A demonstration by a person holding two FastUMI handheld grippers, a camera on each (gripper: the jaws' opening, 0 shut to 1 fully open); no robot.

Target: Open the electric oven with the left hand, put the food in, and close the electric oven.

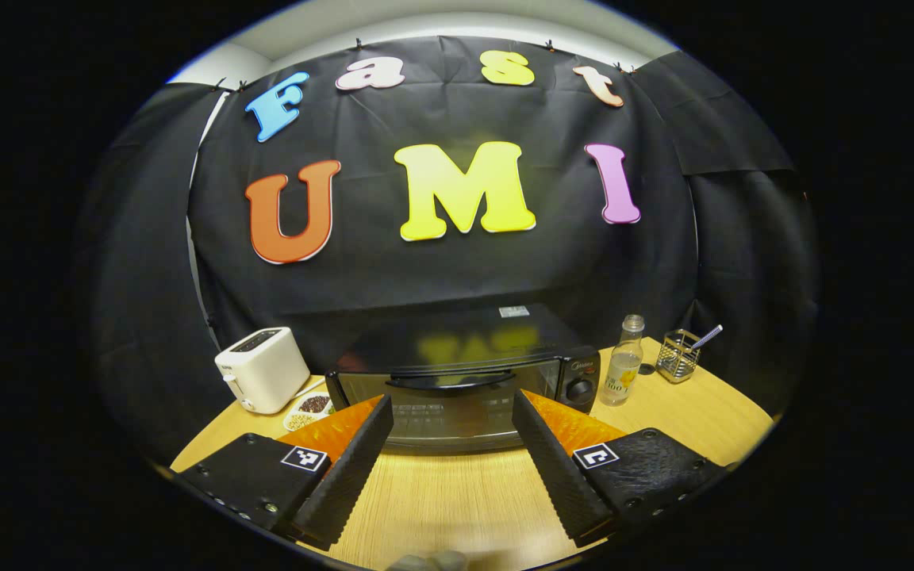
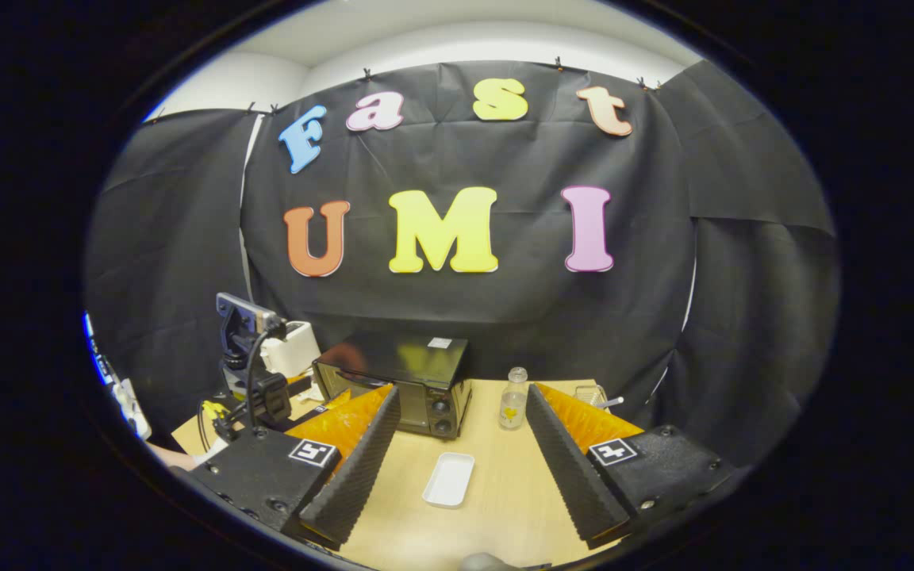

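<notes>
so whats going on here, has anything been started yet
Not really. A person holds a hand-held gripper in each hand, both open and holding nothing. The left hand-held gripper faces the electric oven, lined up with the door handle but short of it, and the door is closed. The right hand-held gripper hovers over the wooden table above a white tray. A toaster sits left of the oven, a bottle to its right.

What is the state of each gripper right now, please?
Left gripper: open, holding nothing, facing the closed electric oven.
Right gripper: open, holding nothing, above the white tray.
</notes>
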